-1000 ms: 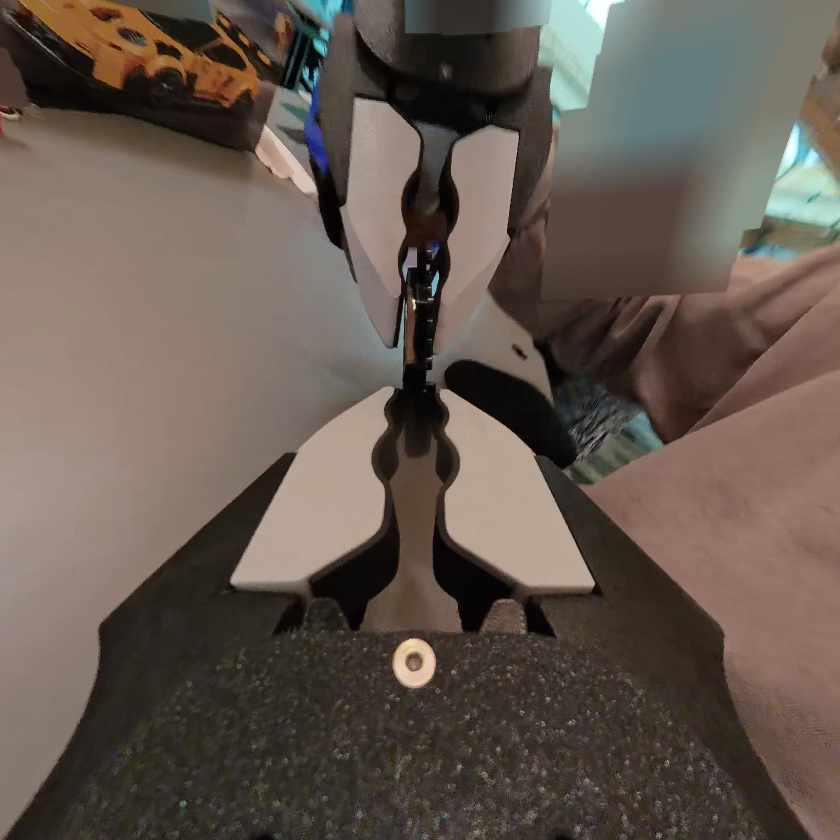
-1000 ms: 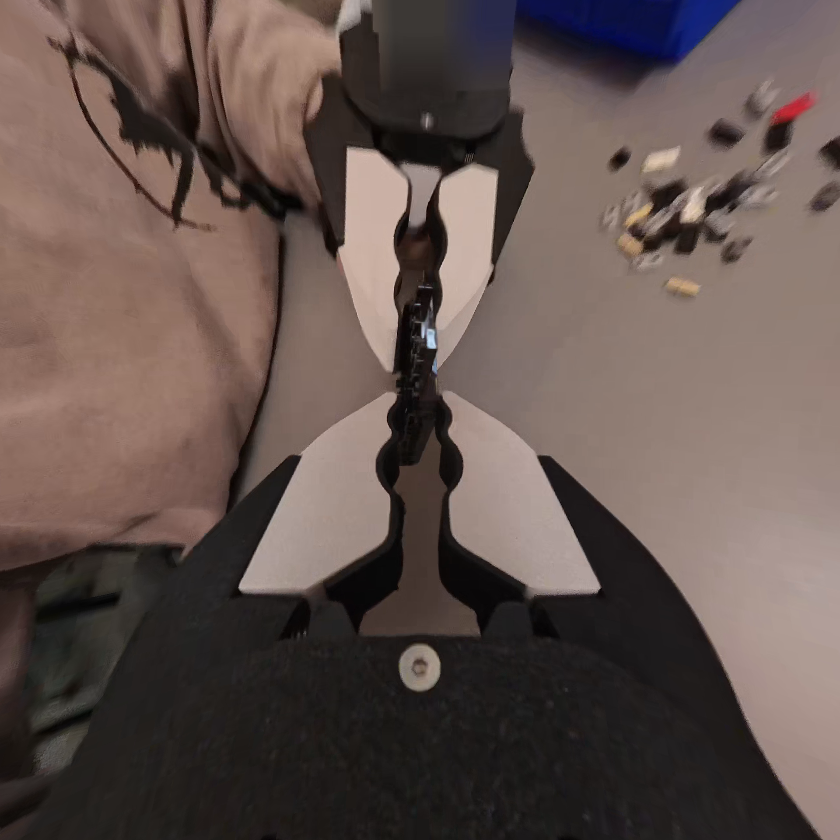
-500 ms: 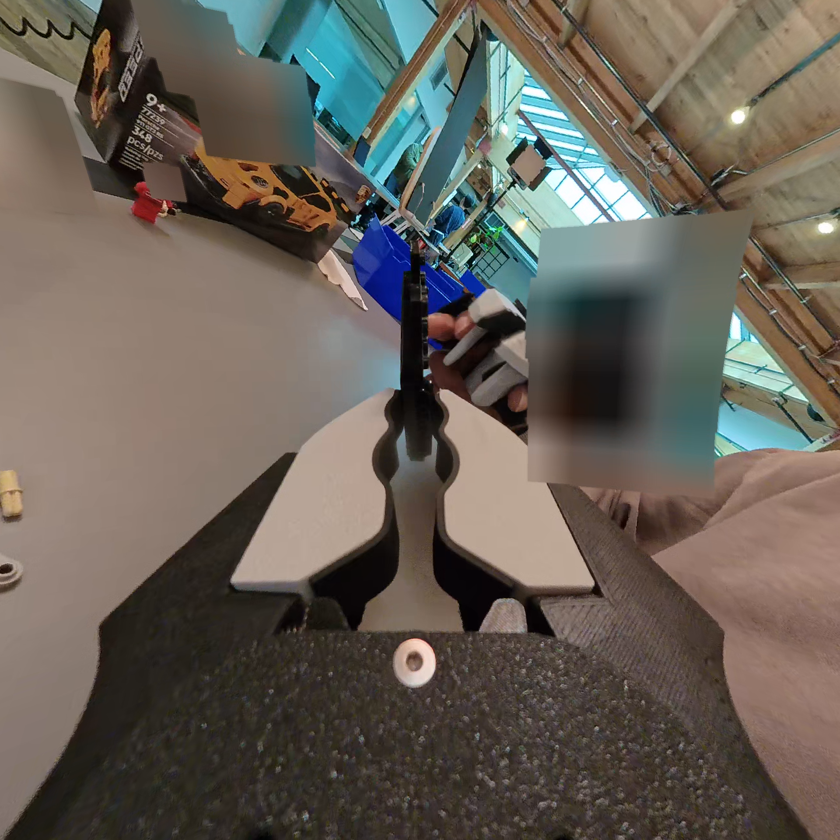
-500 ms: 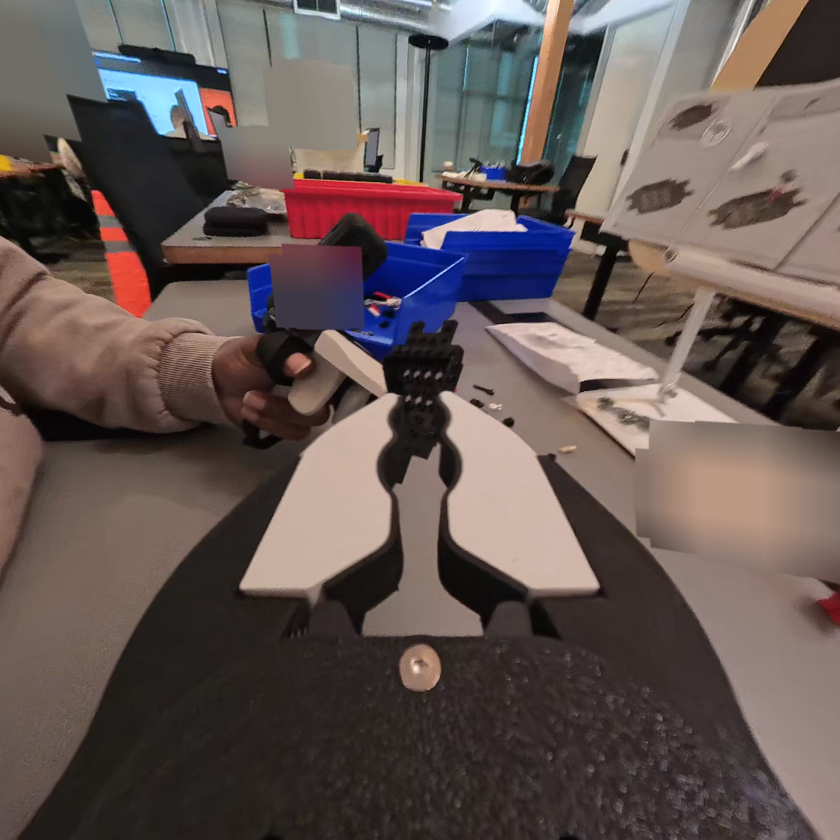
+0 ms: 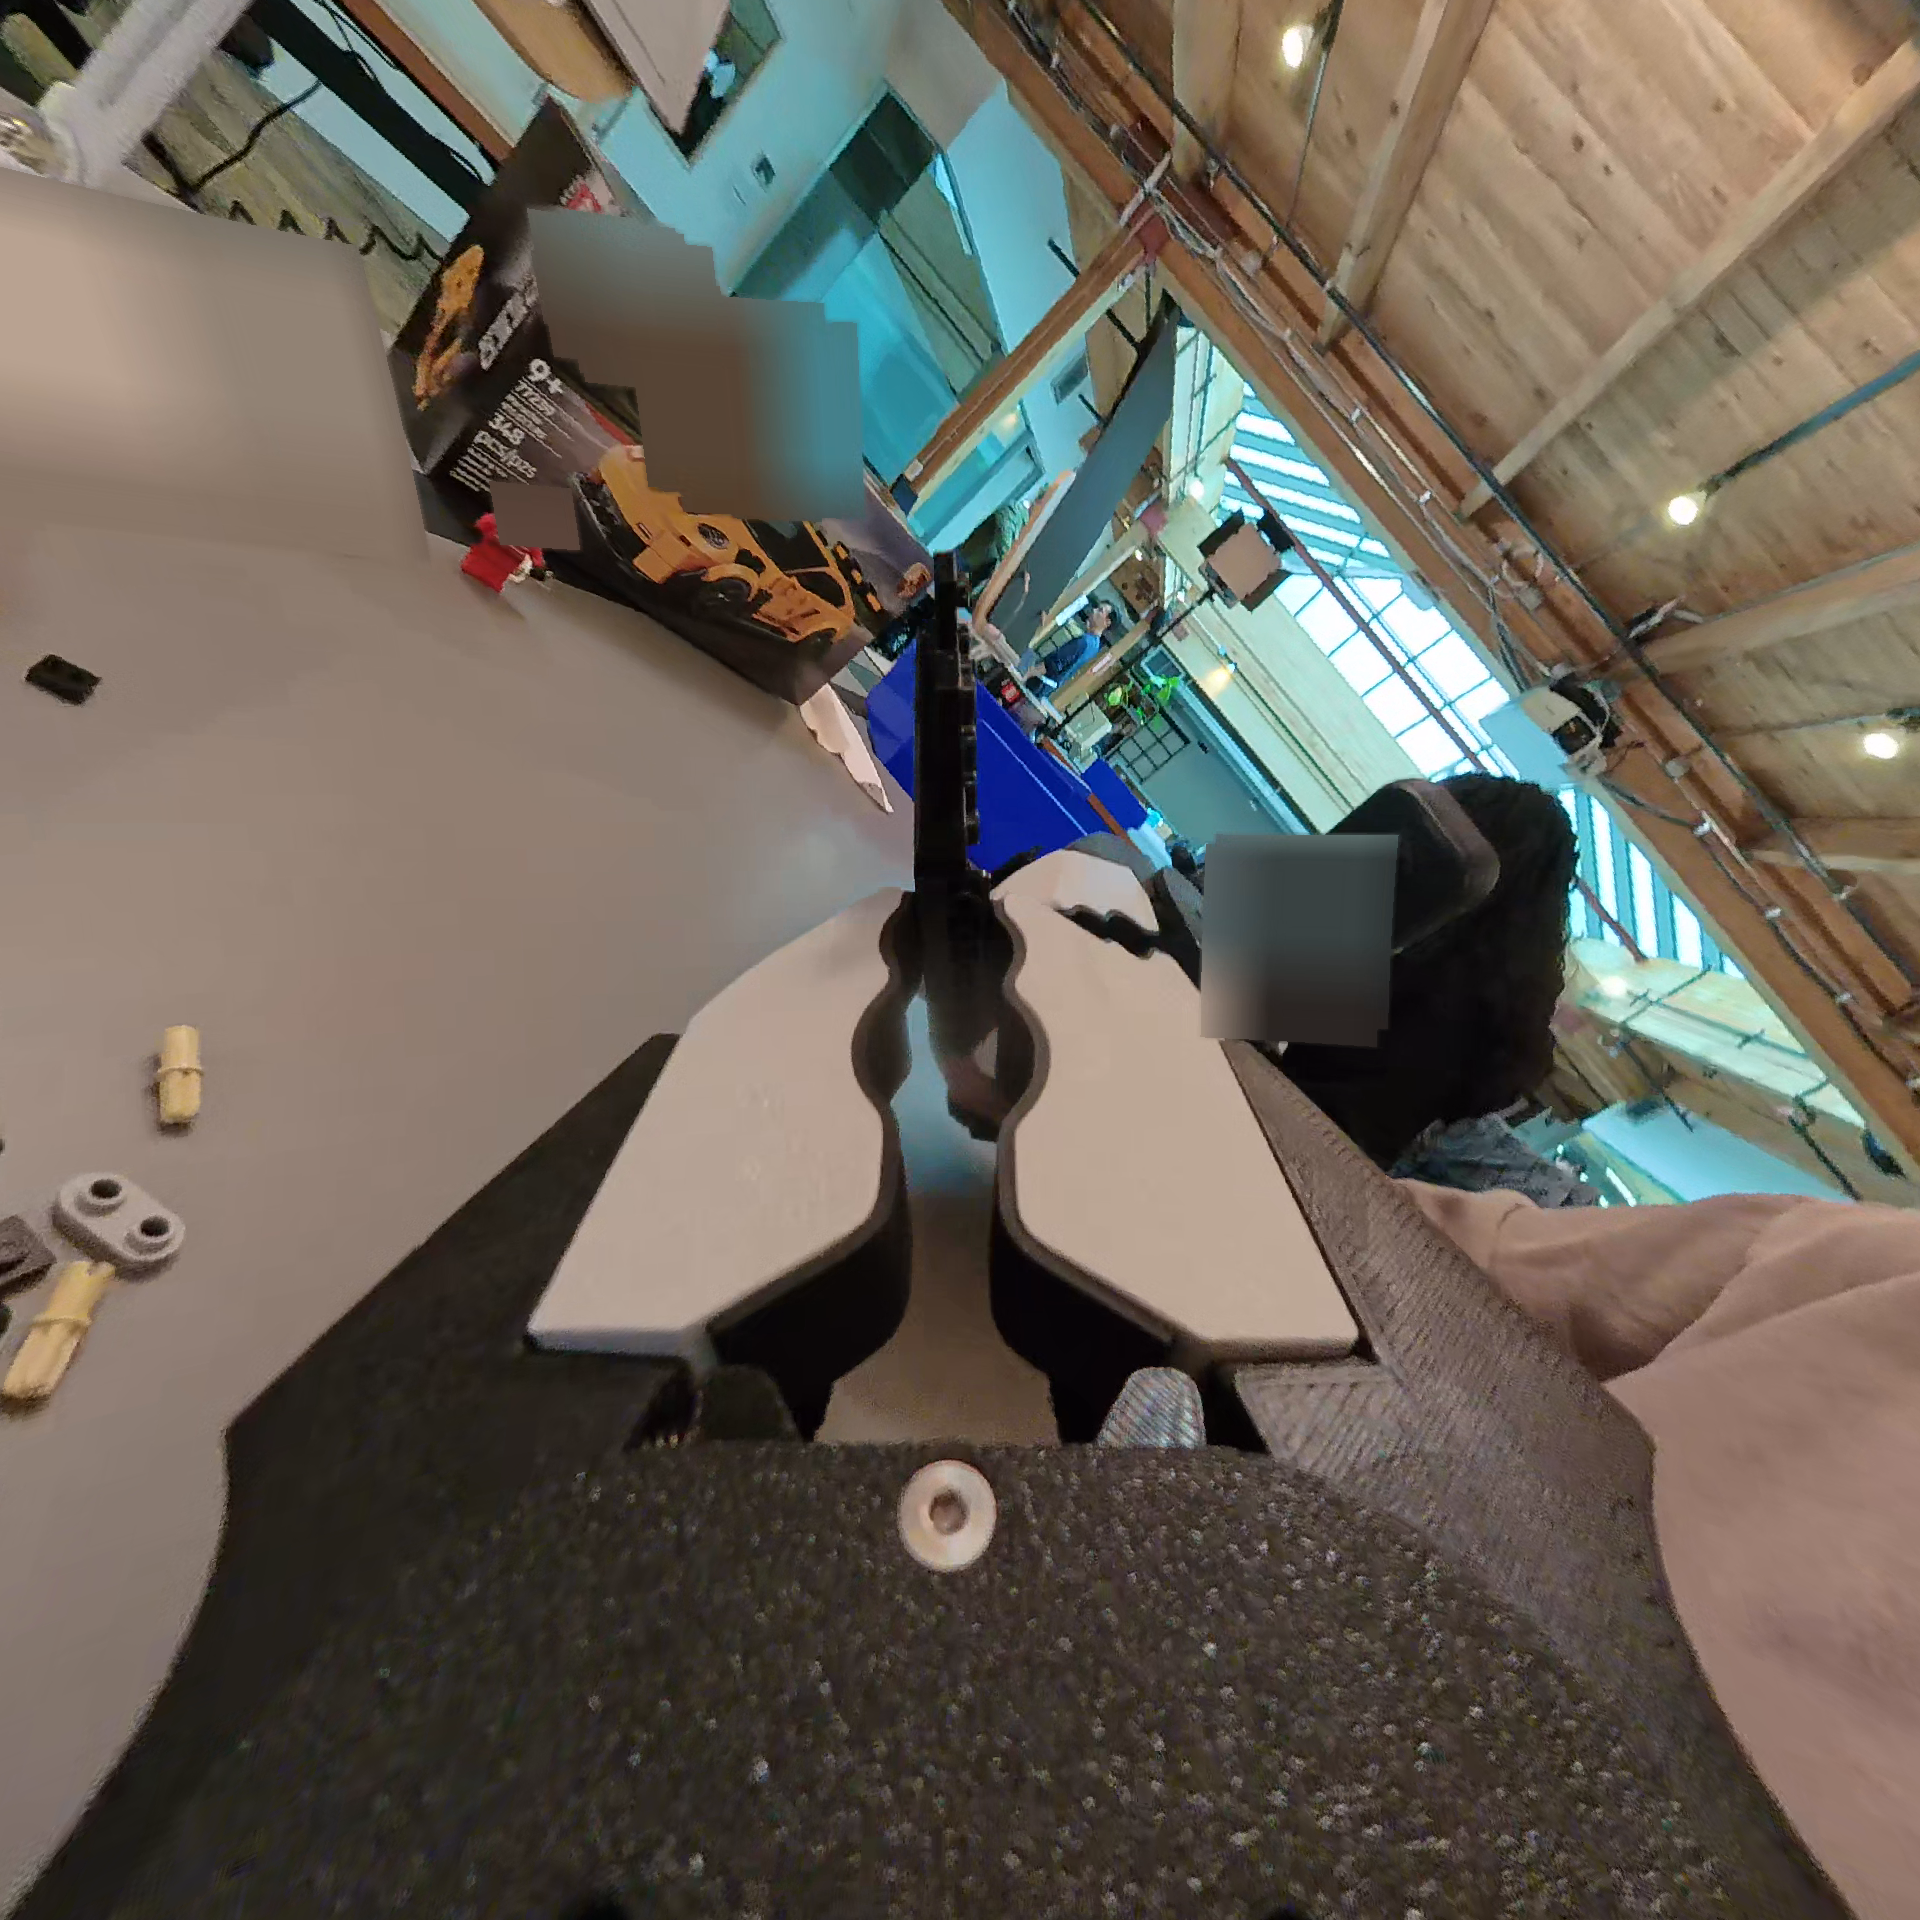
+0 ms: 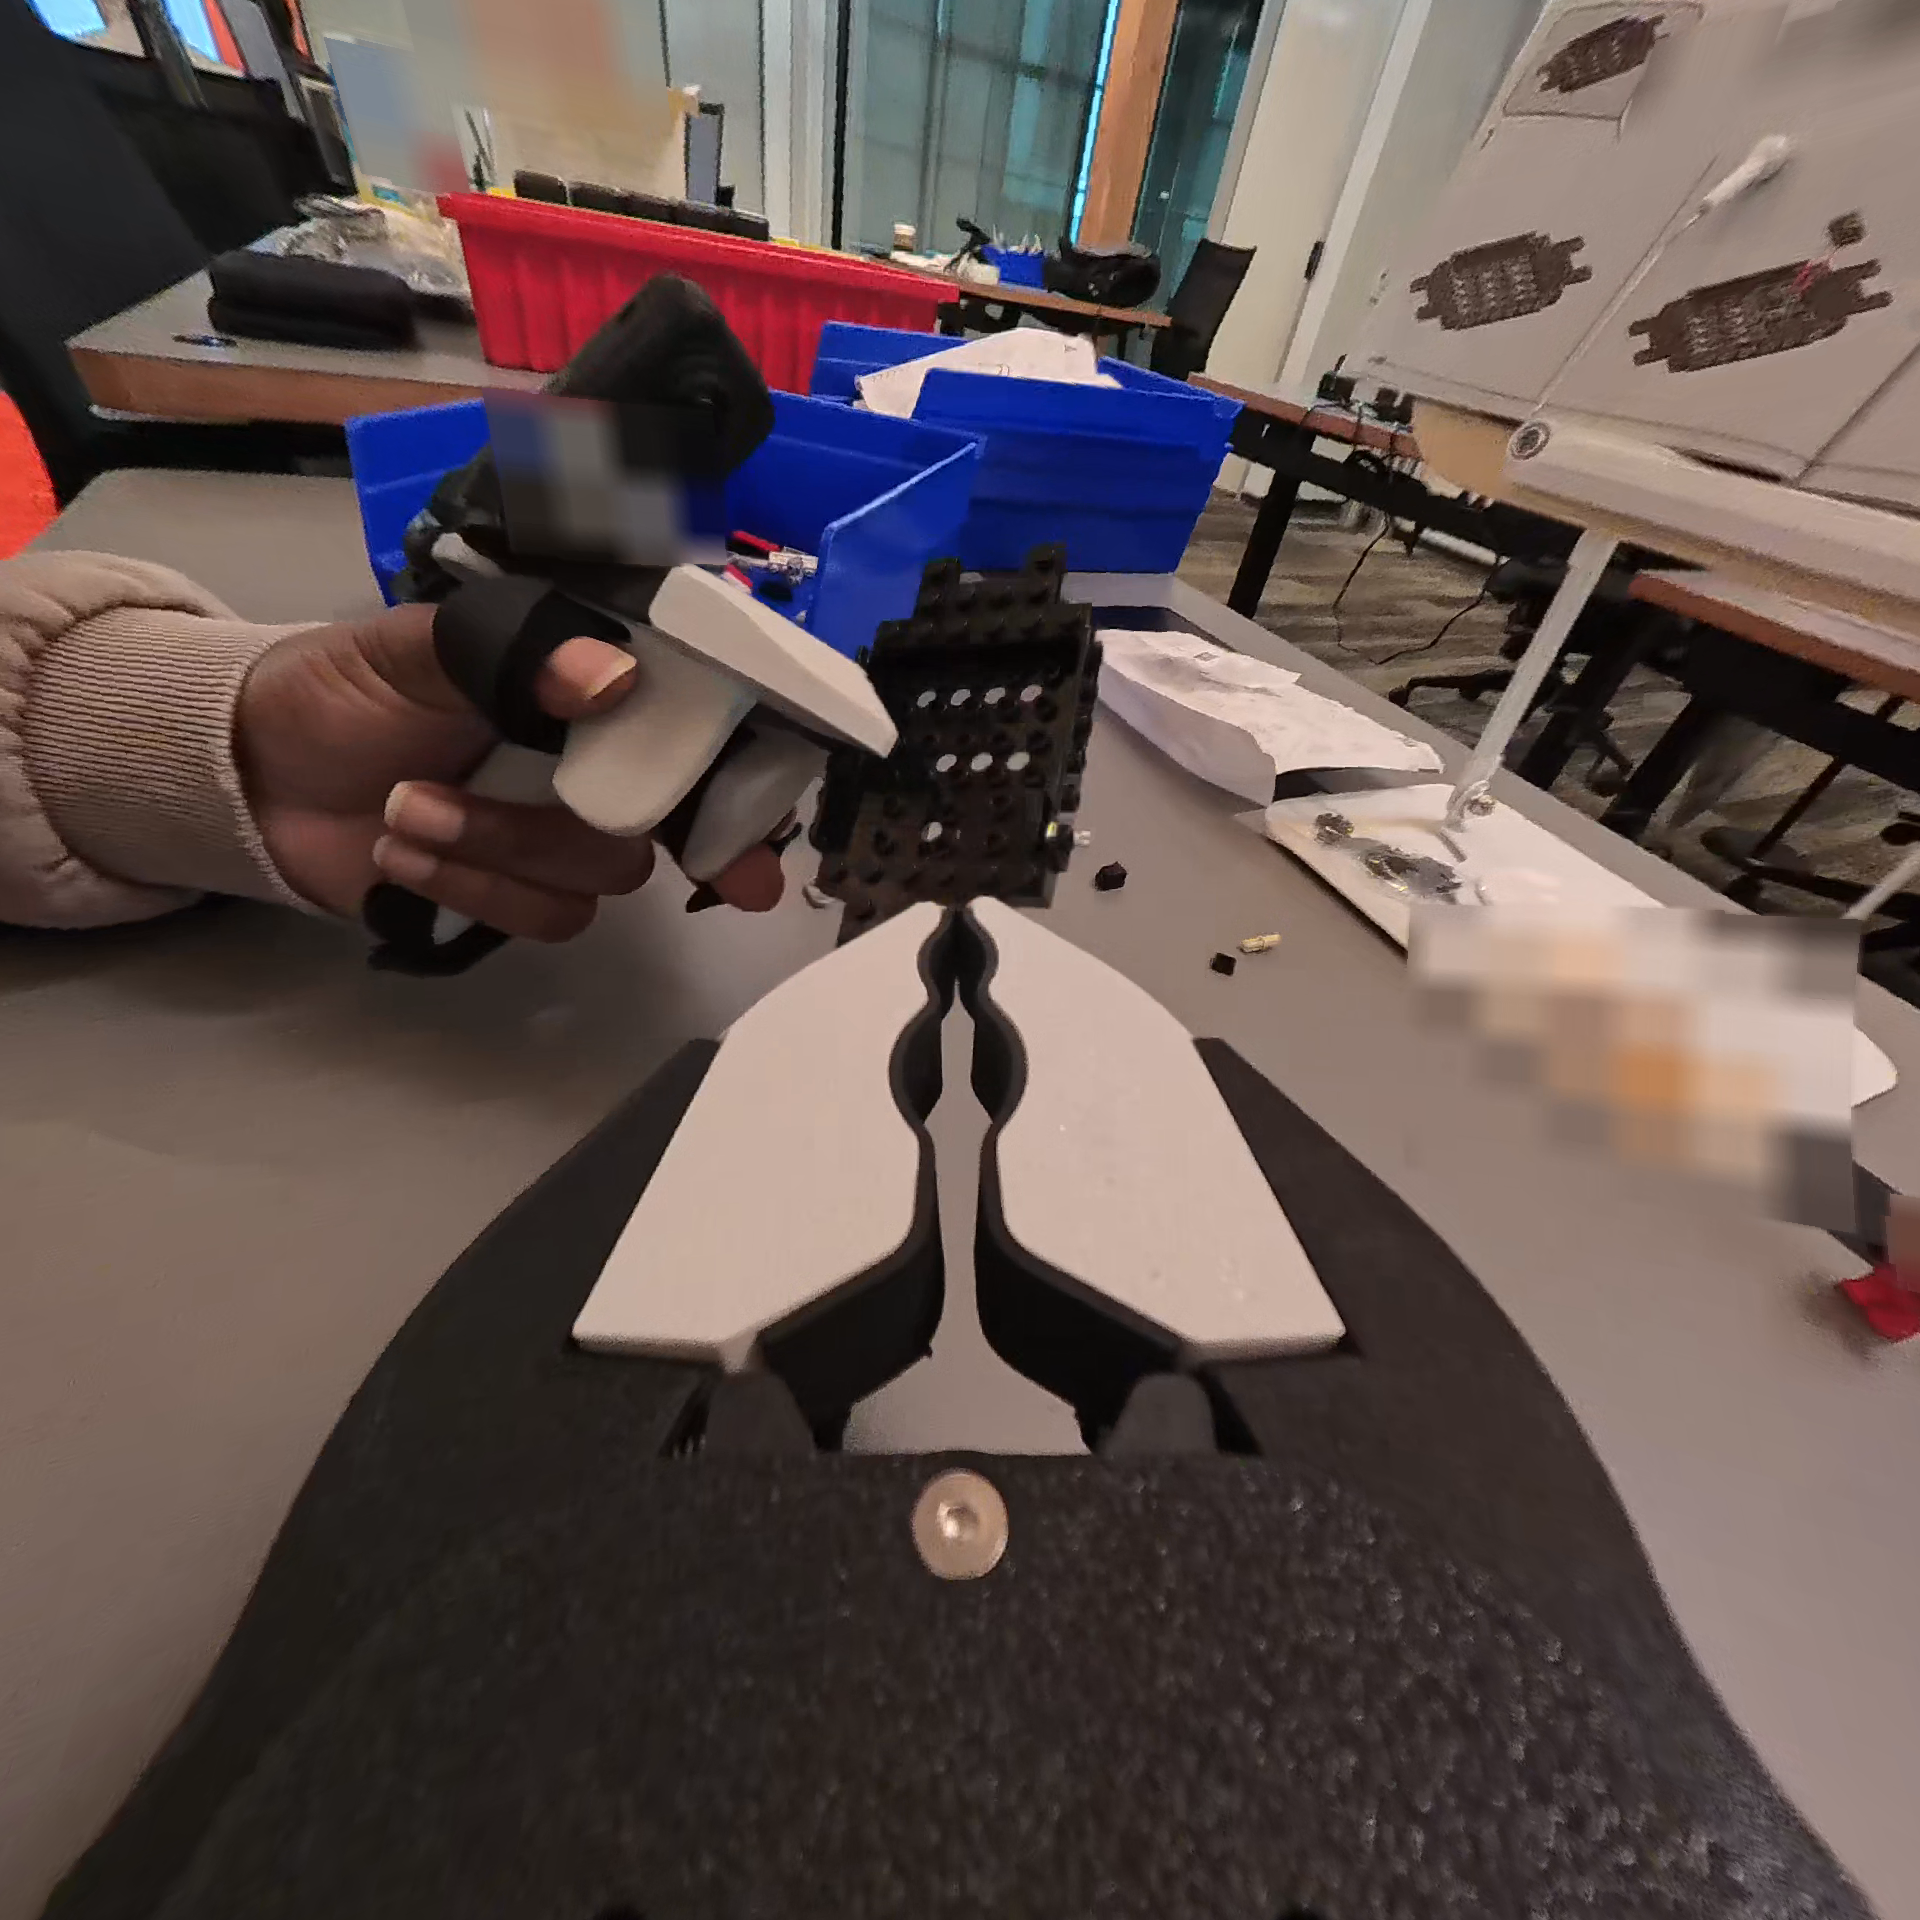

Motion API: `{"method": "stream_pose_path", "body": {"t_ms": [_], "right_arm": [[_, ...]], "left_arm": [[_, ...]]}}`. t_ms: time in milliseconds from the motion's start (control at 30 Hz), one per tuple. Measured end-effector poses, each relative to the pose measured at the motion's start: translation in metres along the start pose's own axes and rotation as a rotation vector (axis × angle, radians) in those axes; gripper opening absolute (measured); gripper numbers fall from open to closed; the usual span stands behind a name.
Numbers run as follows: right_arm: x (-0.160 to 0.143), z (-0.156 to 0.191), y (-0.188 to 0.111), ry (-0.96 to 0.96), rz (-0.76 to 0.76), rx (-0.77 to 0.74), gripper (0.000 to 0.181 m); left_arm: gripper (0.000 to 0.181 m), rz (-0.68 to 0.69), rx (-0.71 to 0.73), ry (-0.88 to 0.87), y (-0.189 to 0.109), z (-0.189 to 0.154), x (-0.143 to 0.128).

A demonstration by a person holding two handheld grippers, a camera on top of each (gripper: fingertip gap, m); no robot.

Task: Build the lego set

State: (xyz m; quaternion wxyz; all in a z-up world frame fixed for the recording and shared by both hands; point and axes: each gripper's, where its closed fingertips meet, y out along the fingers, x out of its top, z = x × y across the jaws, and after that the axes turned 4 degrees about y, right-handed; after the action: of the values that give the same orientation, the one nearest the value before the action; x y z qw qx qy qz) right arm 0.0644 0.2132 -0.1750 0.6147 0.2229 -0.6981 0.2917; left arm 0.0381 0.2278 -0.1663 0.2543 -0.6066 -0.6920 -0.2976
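Note:
A black lego plate assembly (image 5: 943,748) stands edge-on between my left gripper's (image 5: 951,920) white fingers, which are shut on its lower end. In the right wrist view the same assembly (image 6: 966,748) shows its studded, holed face, held above the grey table (image 6: 312,1091) by the left gripper (image 6: 842,790) in a person's hand (image 6: 416,769). My right gripper (image 6: 958,920) is shut, its tips touching each other just below the assembly's bottom edge, with nothing between them. One of its white fingers (image 5: 1081,888) shows just behind the left gripper's tips.
Blue bins (image 6: 935,468) and a red bin (image 6: 675,281) stand behind. An instruction booklet on a stand (image 6: 1662,312) and paper bags (image 6: 1247,707) lie right. The set's box (image 5: 665,540), tan pins (image 5: 177,1070) and a grey piece (image 5: 120,1221) lie left. Spacing between my two grippers at the tips: around 4 cm. My left gripper's tips are some 12 cm from the grey piece (image 5: 120,1221).
Both grippers held the black assembly before. It has left the right gripper's grasp, and that gripper's fingers have come together just below it. The left gripper still holds it.

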Motion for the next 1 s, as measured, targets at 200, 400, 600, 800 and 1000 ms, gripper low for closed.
{"method": "stream_pose_path", "body": {"t_ms": [200, 400, 600, 800, 1000], "right_arm": [[0.005, -0.019, -0.006, -0.111, 0.017, -0.137, 0.007], [-0.009, -0.005, 0.011, -0.084, 0.184, -0.127, 0.074], [-0.02, -0.007, 0.023, -0.119, 0.274, -0.188, 0.054], [-0.02, -0.004, 0.007, -0.148, 0.34, 0.02, 0.053], [-0.045, 0.009, -0.035, -0.17, 0.557, 0.524, 0.053]], "left_arm": [[0.012, -0.061, 0.02, -0.105, -0.004, 0.01, 0.005], [0.012, -0.094, 0.043, -0.159, -0.003, 0.014, 0.003], [0.012, -0.103, 0.052, -0.169, 0.005, 0.009, -0.005], [0.02, -0.033, 0.021, -0.064, 0.007, -0.001, -0.008], [0.03, 0.263, 0.037, 0.053, 0.003, 0.006, -0.036]]}}
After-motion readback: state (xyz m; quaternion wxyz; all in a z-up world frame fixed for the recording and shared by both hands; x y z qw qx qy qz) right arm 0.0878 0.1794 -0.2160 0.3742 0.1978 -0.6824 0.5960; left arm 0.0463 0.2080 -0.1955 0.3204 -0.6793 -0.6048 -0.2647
